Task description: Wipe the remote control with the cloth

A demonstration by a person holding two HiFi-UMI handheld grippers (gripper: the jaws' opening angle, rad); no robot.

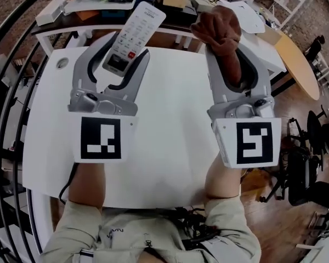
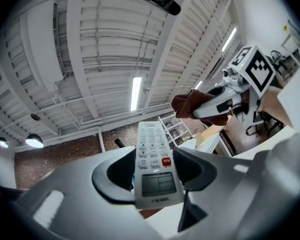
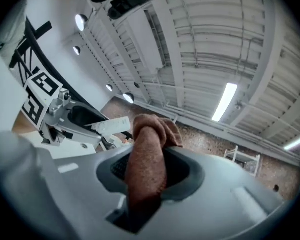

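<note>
A white remote control (image 1: pixel 132 36) with a small screen and a red button is clamped in my left gripper (image 1: pixel 122 52), raised above the white table (image 1: pixel 170 147) and pointing away from me. In the left gripper view the remote (image 2: pixel 155 161) stands between the jaws, which press its sides. My right gripper (image 1: pixel 229 53) is shut on a bunched brown cloth (image 1: pixel 222 34), whose upper end bulges out past the fingertips. The right gripper view shows the cloth (image 3: pixel 147 159) filling the jaws, with the remote (image 3: pixel 111 126) and left gripper off to the left. Remote and cloth are apart.
Beyond the table's far edge stands a dark shelf (image 1: pixel 98 7) with trays, boxes and small items. A round wooden table (image 1: pixel 299 64) and black chairs (image 1: pixel 312 163) lie to the right. A black railing (image 1: pixel 11 48) curves along the left.
</note>
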